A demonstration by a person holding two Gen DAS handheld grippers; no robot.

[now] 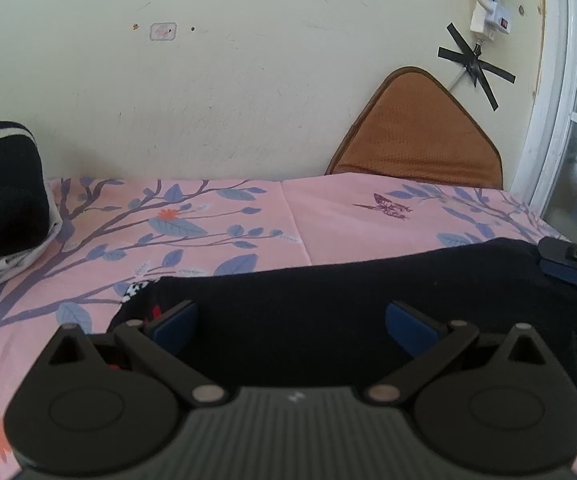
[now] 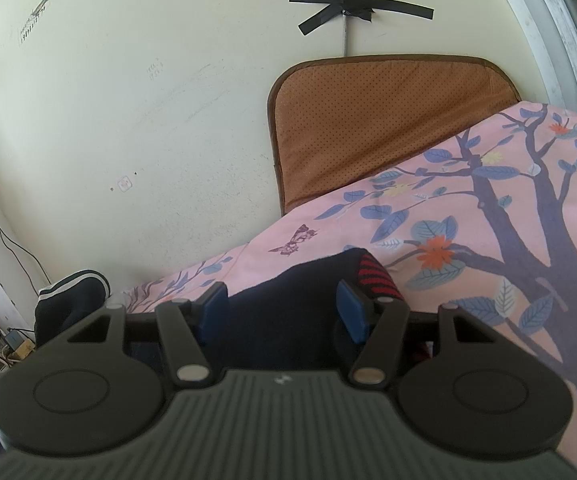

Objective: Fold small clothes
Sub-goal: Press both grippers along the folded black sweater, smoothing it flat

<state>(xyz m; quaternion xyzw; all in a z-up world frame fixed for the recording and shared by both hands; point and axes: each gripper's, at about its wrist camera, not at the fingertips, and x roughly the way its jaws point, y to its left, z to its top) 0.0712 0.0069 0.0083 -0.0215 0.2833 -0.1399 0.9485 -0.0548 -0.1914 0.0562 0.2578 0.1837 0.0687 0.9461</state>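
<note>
A dark navy garment [image 1: 348, 300] lies stretched across the pink tree-print bedsheet [image 1: 320, 216]. Its left end shows a white-patterned trim and a bit of red. My left gripper [image 1: 292, 326] is open, its blue pads wide apart just over the garment's near edge, and nothing is pinched. My right gripper [image 1: 568, 264] sits at the garment's right end. In the right wrist view the right gripper [image 2: 282, 314] is open, with the navy cloth [image 2: 288, 292] and its red-striped cuff [image 2: 380, 276] lying between and below the pads, which do not press on it.
A folded pile of dark, white-striped clothes [image 1: 4, 188] sits at the left on the sheet, also seen as the pile [image 2: 72, 296]. A brown cushion [image 1: 416, 136] leans on the wall. A window frame [image 1: 552, 100] borders the right. Cables [image 2: 4, 344] lie low at the left.
</note>
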